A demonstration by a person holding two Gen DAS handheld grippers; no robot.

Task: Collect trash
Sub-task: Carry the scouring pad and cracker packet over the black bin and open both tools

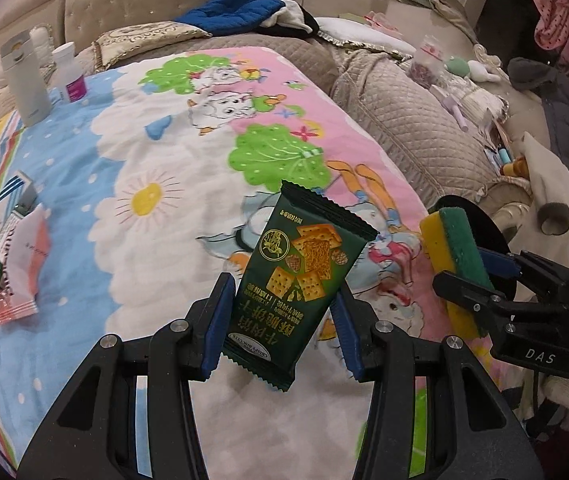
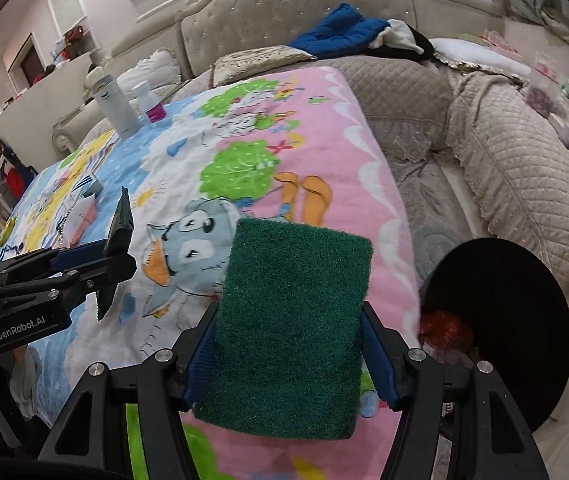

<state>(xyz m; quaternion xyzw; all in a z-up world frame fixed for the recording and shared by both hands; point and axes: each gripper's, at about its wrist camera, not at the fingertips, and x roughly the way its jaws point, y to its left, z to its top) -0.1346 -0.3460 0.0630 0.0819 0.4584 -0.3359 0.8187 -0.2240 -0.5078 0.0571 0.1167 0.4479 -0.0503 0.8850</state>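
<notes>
My left gripper (image 1: pixel 280 300) is shut on a dark green cracker packet (image 1: pixel 304 276), held upright above the cartoon blanket (image 1: pixel 156 152). My right gripper (image 2: pixel 290 340) is shut on a green-and-yellow scouring sponge (image 2: pixel 296 328), green face toward the camera. In the left wrist view that sponge (image 1: pixel 458 256) and the right gripper (image 1: pixel 480 276) show at the right. In the right wrist view the left gripper (image 2: pixel 114 256) and the packet (image 2: pixel 118 236), edge-on, show at the left. A black round bin (image 2: pixel 516 320) stands just right of the sponge, with something red inside.
Wrappers and small packets (image 1: pixel 12 240) lie on the blanket's left side. A white flask (image 1: pixel 24 80) and a small bottle (image 1: pixel 70 74) stand at the far left. Blue cloth (image 1: pixel 236 10) and pillows lie by the tufted headboard. Cluttered quilted bedding (image 1: pixel 424 120) is at the right.
</notes>
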